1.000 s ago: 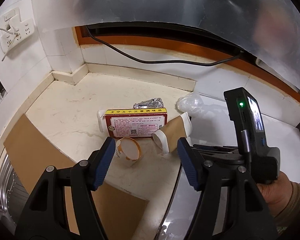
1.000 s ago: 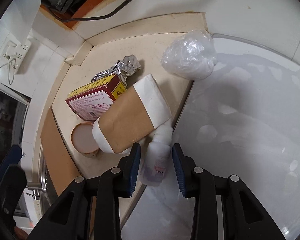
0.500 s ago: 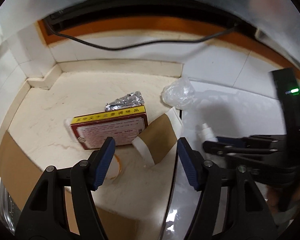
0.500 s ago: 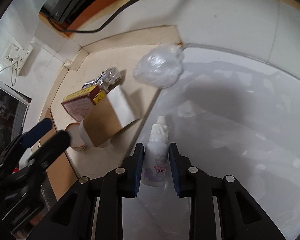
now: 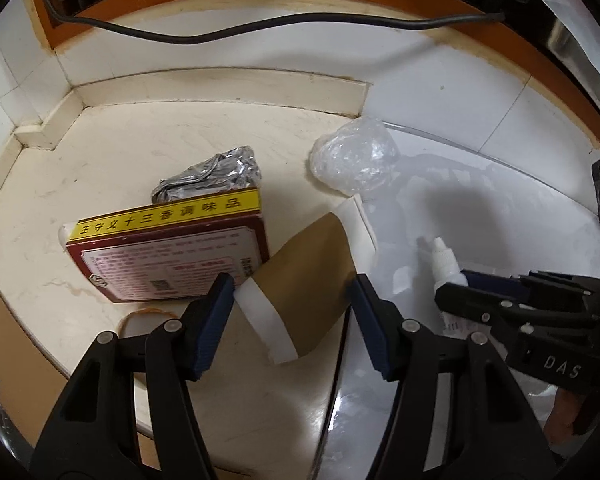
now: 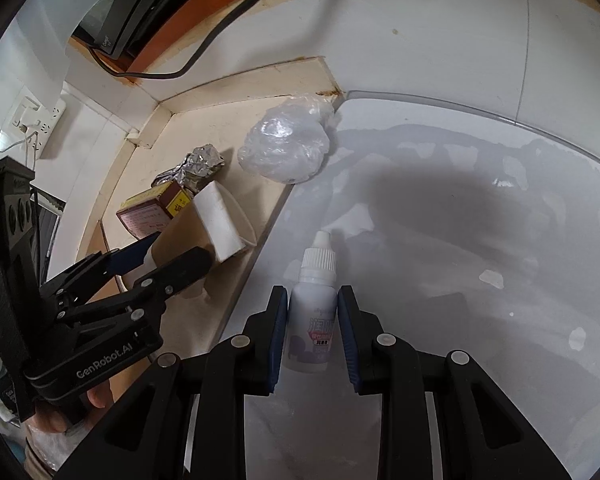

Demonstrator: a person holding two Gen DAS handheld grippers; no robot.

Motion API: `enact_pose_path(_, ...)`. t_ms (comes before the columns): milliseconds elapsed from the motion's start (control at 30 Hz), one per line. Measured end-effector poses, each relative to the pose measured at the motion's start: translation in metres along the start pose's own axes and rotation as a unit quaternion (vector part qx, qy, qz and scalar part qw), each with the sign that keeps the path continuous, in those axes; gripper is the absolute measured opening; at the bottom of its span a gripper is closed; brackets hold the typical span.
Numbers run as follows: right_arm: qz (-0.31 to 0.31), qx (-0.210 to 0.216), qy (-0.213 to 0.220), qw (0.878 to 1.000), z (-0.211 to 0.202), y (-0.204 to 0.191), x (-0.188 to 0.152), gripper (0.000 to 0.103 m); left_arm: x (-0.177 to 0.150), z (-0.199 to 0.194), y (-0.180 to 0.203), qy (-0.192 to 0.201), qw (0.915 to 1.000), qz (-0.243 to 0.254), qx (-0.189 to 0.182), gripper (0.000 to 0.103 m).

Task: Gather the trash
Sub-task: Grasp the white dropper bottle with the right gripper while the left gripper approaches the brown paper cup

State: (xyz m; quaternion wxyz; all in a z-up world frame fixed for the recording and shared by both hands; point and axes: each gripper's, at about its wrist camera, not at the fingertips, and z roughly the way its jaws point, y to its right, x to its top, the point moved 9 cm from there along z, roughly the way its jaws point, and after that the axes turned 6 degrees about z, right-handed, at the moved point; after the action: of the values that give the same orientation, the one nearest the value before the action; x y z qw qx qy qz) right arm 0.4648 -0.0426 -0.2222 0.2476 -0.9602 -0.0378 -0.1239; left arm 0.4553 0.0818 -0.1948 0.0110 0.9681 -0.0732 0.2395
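1. A small white plastic dropper bottle (image 6: 312, 312) with a ribbed cap and a printed label is pinched between the blue pads of the right gripper (image 6: 313, 334), its nozzle pointing away from the tool, above a glossy white surface (image 6: 480, 240).
2. A flattened brown paper cup with white bands (image 5: 300, 292) is seen lying between the spread jaws of the left gripper (image 5: 288, 320); the jaws have just been closing a little, and whether the pads touch the paper cannot be told.
3. Just beyond the left gripper's left pad (image 5: 214, 320), a red cardboard box with a yellow printed edge (image 5: 168, 252) is lying flat, touching the cup; a crumpled silver foil wad (image 5: 208, 174) is lying against its far side.
4. Ahead and to the right of the left gripper, a crumpled ball of clear plastic film (image 5: 354, 160) is resting at the border of a cream marble counter (image 5: 100, 160) and the white surface.
5. A thin orange rubber band (image 5: 144, 316) is lying on the counter beside the left gripper's left pad.
6. A black cable (image 5: 260, 28) is seen running along the white tiled wall behind.
7. Compared with a second ago, the bottle has been lifted off the counter edge and carried over the white surface, and the left gripper has been lowered around the cup; the round tub is no longer visible.
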Motion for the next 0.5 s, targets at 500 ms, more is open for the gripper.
enact_pose_path(500,-0.006,-0.002,-0.001,1.000,-0.006,0.007,-0.018,0.025,-0.005,0.020,0.046,-0.029,0.9987,0.012,-0.039,0.053)
